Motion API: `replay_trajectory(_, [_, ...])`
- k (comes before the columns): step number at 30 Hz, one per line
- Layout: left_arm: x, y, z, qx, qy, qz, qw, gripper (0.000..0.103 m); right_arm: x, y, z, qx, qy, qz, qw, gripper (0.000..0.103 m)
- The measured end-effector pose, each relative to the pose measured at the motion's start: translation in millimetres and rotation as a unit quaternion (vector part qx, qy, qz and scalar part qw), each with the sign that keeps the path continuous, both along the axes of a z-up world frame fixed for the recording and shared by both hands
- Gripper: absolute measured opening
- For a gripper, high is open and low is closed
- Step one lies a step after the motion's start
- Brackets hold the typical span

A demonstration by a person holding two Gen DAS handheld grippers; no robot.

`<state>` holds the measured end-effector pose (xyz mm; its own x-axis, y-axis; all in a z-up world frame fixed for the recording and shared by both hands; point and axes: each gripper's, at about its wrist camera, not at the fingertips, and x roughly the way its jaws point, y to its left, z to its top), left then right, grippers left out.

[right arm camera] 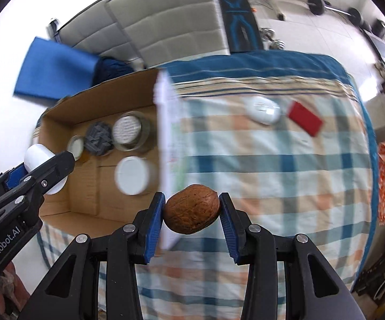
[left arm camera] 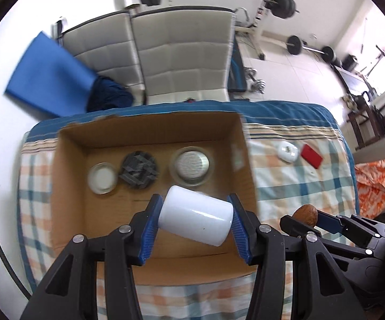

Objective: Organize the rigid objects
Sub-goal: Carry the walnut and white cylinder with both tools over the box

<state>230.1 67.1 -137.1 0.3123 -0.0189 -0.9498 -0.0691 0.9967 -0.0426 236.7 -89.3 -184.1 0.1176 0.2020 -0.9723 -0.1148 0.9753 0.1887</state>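
My left gripper (left arm camera: 194,209) is shut on a white cylinder (left arm camera: 195,217), tilted, above the open cardboard box (left arm camera: 149,129). In the box stand a small white-lidded jar (left arm camera: 102,179), a dark patterned round piece (left arm camera: 138,169) and a glass jar (left arm camera: 191,166). My right gripper (right arm camera: 192,206) is shut on a brown walnut (right arm camera: 192,212) over the box's right wall and the checked cloth. The right wrist view also shows a white round container (right arm camera: 132,175) in the box (right arm camera: 99,92). The left gripper (right arm camera: 41,164) with its cylinder (right arm camera: 35,156) is at the left there.
A white mouse (right arm camera: 263,110) and a red flat object (right arm camera: 304,118) lie on the checked cloth (right arm camera: 272,173) right of the box. Behind the table are grey cushioned seats (left arm camera: 181,50), a blue mat (left arm camera: 48,74) and barbell weights (left arm camera: 283,4).
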Motion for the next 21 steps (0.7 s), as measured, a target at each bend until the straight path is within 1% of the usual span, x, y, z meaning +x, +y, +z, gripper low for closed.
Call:
replay_trajectory(4, [-10, 40, 3, -0.001, 0.003, 0.020, 0.9998, 0.047, -8, 45, -1, 0.001, 0.000, 0.024, 1.000, 0.044])
replay_trajectory(7, [-15, 68, -9, -0.017, 0.020, 0.039, 0.9989, 0.047, -12, 74, -14, 0.007, 0.010, 0.036, 0.999, 0.044])
replay_trajectory(10, [-20, 92, -32, -0.039, 0.049, 0.056, 0.9965, 0.047, -15, 98, -37, 0.014, 0.029, 0.041, 0.999, 0.044])
replay_trajectory(12, [-22, 105, -55, -0.058, 0.075, 0.065, 0.9933, 0.047, -15, 113, -59, 0.014, 0.048, 0.041, 0.998, 0.044])
replay_trajectory(15, [-24, 119, -93, -0.079, 0.117, 0.081, 0.9867, 0.047, -15, 126, -86, 0.017, 0.071, 0.033, 0.997, 0.044])
replay_trajectory(17, [-24, 127, -117, -0.086, 0.140, 0.087, 0.9826, 0.047, -15, 134, -103, 0.014, 0.082, 0.029, 0.996, 0.044])
replay_trajectory(21, [-23, 134, -144, -0.095, 0.161, 0.094, 0.9779, 0.047, -15, 144, -127, 0.008, 0.095, 0.027, 0.995, 0.044])
